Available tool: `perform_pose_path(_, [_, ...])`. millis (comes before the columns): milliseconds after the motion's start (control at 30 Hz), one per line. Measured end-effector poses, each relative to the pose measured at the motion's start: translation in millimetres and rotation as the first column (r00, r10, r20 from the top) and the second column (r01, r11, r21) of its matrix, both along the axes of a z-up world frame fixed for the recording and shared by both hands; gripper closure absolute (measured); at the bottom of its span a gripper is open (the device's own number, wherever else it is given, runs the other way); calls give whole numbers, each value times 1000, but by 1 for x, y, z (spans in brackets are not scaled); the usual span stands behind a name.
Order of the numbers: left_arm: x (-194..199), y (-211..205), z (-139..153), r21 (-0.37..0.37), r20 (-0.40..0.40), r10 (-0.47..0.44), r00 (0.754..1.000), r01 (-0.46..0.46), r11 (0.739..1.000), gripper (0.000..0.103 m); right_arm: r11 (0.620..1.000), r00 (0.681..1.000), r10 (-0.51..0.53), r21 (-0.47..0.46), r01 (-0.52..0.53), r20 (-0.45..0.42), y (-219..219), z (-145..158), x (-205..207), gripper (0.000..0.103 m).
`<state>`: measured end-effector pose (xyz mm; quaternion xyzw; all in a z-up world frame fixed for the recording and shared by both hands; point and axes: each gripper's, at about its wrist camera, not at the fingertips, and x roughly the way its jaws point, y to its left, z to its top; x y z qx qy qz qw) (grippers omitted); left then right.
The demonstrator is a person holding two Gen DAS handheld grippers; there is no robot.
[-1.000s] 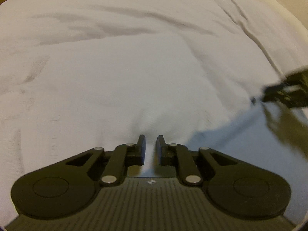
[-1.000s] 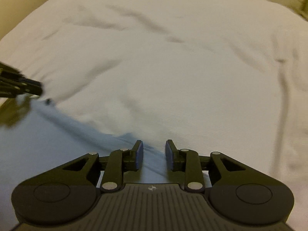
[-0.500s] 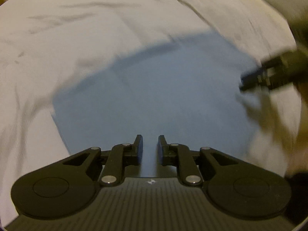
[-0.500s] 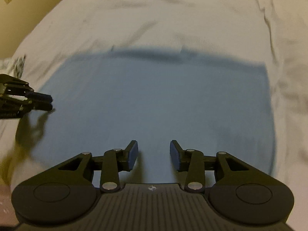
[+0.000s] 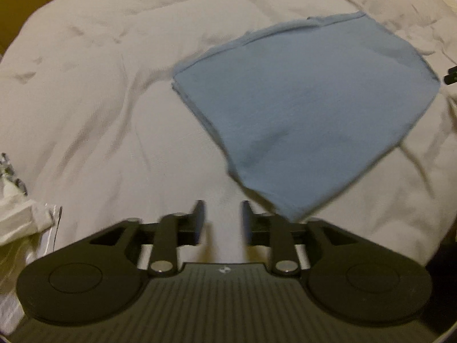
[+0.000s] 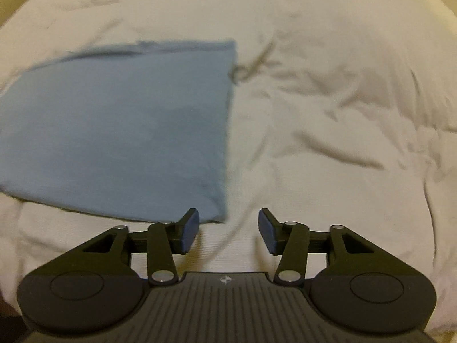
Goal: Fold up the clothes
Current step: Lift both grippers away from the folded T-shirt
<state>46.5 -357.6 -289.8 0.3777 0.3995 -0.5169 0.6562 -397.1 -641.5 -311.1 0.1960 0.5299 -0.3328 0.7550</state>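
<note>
- Left gripper [image 5: 221,217]: fingers parted by a moderate gap, nothing between them, only pale sheet showing through the gap; probably let go on purpose so the cloth can settle.
- Just ahead and to the right of the left fingertips: the near corner of a folded blue garment [image 5: 308,108], lying flat, its point almost touching the right finger but not gripped.
- Further ahead of the left fingers: the garment spreading away to the right as a neat four-sided shape, layered edges visible along its far and left sides, a sign of at least one fold already made.
- Right gripper [image 6: 227,228]: fingers spread wide, blue pads [image 6: 190,230] bare, holding nothing; bare bed sheet [image 6: 328,114] between them.
- Just ahead and left of the right gripper's left fingertip: the near right corner of the same blue garment, close to the pad but apart from it.
- Ahead and to the left of the right fingers: the garment's straight right edge running away, the body of the cloth filling the left side of that view.
- All around, beyond both pairs of fingers: a wrinkled white sheet serving as the soft folding surface.
- Far left of the left fingers, at the frame edge: a crumpled pale fabric [image 5: 17,223], too partial to identify.
- Judgement: both tools placed at the near corners, suited either to another fold or to finishing.
</note>
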Motion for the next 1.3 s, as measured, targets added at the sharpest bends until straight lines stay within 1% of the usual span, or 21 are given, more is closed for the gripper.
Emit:
perform_pose_path(67, [-30, 0, 5, -13, 89, -75, 993, 77, 997, 69, 995, 995, 98, -30, -98, -16, 16, 0, 14, 49])
perform_pose_path(100, [-49, -2, 2, 2, 157, -155, 975, 157, 988, 69, 987, 988, 152, -45, -154, -29, 24, 0, 22, 49])
perform_pose_path(167, [-85, -5, -8, 48, 277, -308, 910, 307, 951, 69, 965, 967, 252, -55, -255, -43, 41, -8, 37, 49])
perform_pose_path(233, [-111, -9, -27, 109, 349, -441, 827, 432, 895, 69, 929, 932, 359, -80, -363, -58, 55, -15, 50, 49])
perform_pose_path(267, [-121, -11, -38, 144, 375, -490, 787, 473, 869, 69, 912, 916, 396, -92, -400, -64, 61, -18, 55, 49])
perform_pose_path(333, [-129, -16, -64, 215, 414, -549, 726, 508, 834, 71, 873, 881, 467, -115, -473, -78, 71, -23, 64, 49])
perform_pose_path(400, [-127, -20, -82, 264, 451, -567, 689, 504, 822, 96, 827, 838, 532, -143, -545, -120, 80, -30, 72, 55])
perform_pose_path(467, [-117, -16, -85, 288, 487, -553, 676, 474, 832, 97, 774, 793, 581, -179, -608, -181, 89, -37, 76, 61])
perform_pose_path(567, [-101, -2, -77, 307, 522, -521, 675, 422, 853, 100, 742, 771, 591, -216, -635, -236, 92, -46, 76, 61])
perform_pose_path(633, [-96, 5, -70, 315, 525, -511, 681, 402, 860, 101, 734, 766, 594, -225, -641, -246, 96, -48, 76, 60])
perform_pose_path(667, [-97, 8, -67, 314, 529, -513, 676, 406, 858, 100, 728, 762, 598, -229, -646, -250, 99, -50, 76, 60])
perform_pose_path(767, [-112, 12, -60, 283, 550, -545, 633, 472, 835, 95, 698, 740, 617, -249, -671, -267, 106, -53, 78, 58])
perform_pose_path(867, [-127, 3, -64, 270, 546, -584, 601, 534, 801, 75, 656, 708, 639, -270, -705, -300, 109, -59, 79, 57])
perform_pose_path(933, [-132, -9, -73, 278, 541, -607, 582, 557, 782, 74, 626, 686, 648, -282, -727, -331, 107, -63, 75, 57])
perform_pose_path(1000, [-131, -17, -80, 282, 538, -615, 577, 564, 776, 75, 603, 670, 647, -293, -742, -365, 101, -68, 70, 57])
perform_pose_path(1067, [-126, -22, -84, 291, 533, -616, 580, 558, 777, 76, 610, 676, 619, -297, -735, -400, 88, -73, 59, 60])
perform_pose_path(1133, [-121, -24, -87, 306, 522, -617, 588, 547, 780, 87, 629, 683, 583, -289, -722, -439, 68, -78, 44, 69])
perform_pose_path(1167, [-117, -25, -89, 317, 515, -620, 593, 540, 780, 94, 642, 684, 562, -277, -715, -464, 58, -83, 36, 87])
perform_pose_path(1200, [-113, -25, -91, 325, 511, -622, 593, 536, 779, 95, 653, 680, 542, -263, -710, -494, 47, -87, 27, 103])
perform_pose_path(1267, [-105, -26, -94, 332, 504, -623, 598, 532, 779, 96, 653, 676, 546, -253, -714, -495, 34, -86, 11, 103])
perform_pose_path(1300, [-101, -25, -93, 336, 502, -625, 598, 531, 778, 96, 641, 666, 552, -255, -724, -502, 33, -84, 9, 103])
